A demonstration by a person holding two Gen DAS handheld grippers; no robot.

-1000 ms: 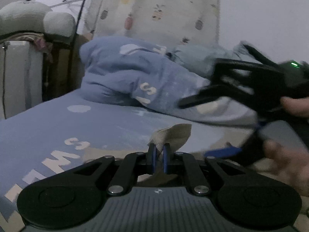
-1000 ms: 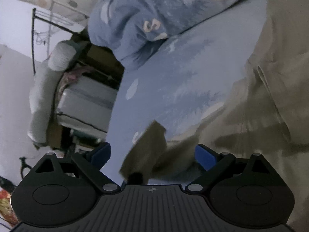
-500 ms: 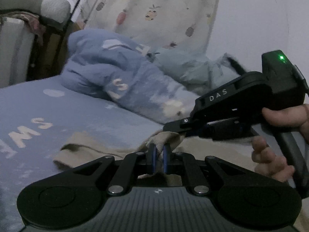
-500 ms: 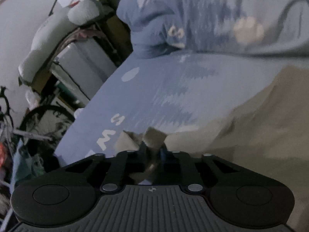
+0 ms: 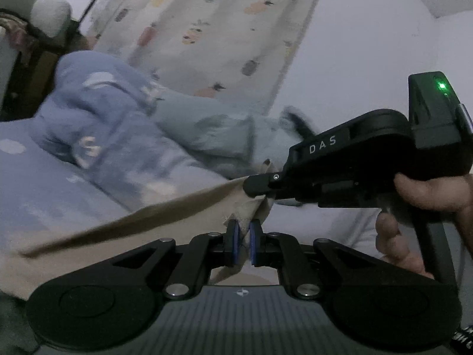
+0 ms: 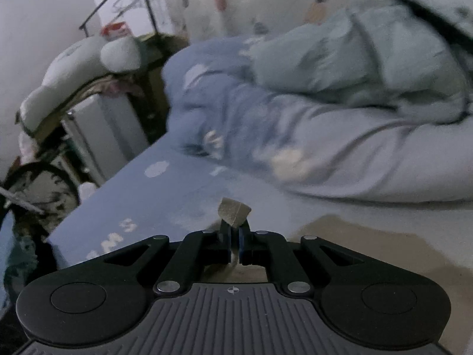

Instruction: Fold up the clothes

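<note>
A beige garment (image 5: 165, 222) is lifted off the blue bed sheet (image 5: 44, 189), its top edge stretched taut. My left gripper (image 5: 242, 238) is shut on one corner of the fabric. Just beyond it, my right gripper (image 5: 260, 185), held by a hand (image 5: 428, 195), pinches the same edge. In the right wrist view, my right gripper (image 6: 235, 241) is shut on a small beige corner (image 6: 233, 210) that pokes up past the pads, and more of the garment (image 6: 369, 242) lies below to the right.
A crumpled blue duvet (image 6: 236, 124) and a pale teal quilt (image 6: 369, 62) pile up at the back of the bed. A fruit-print curtain (image 5: 212, 29) hangs behind. Left of the bed are a white cabinet (image 6: 100, 136), cushions (image 6: 88, 62) and clutter.
The right gripper closed on a corner of the beige garment. Both grippers then rose and lifted the fabric off the sheet, and the two views rolled closer to level.
</note>
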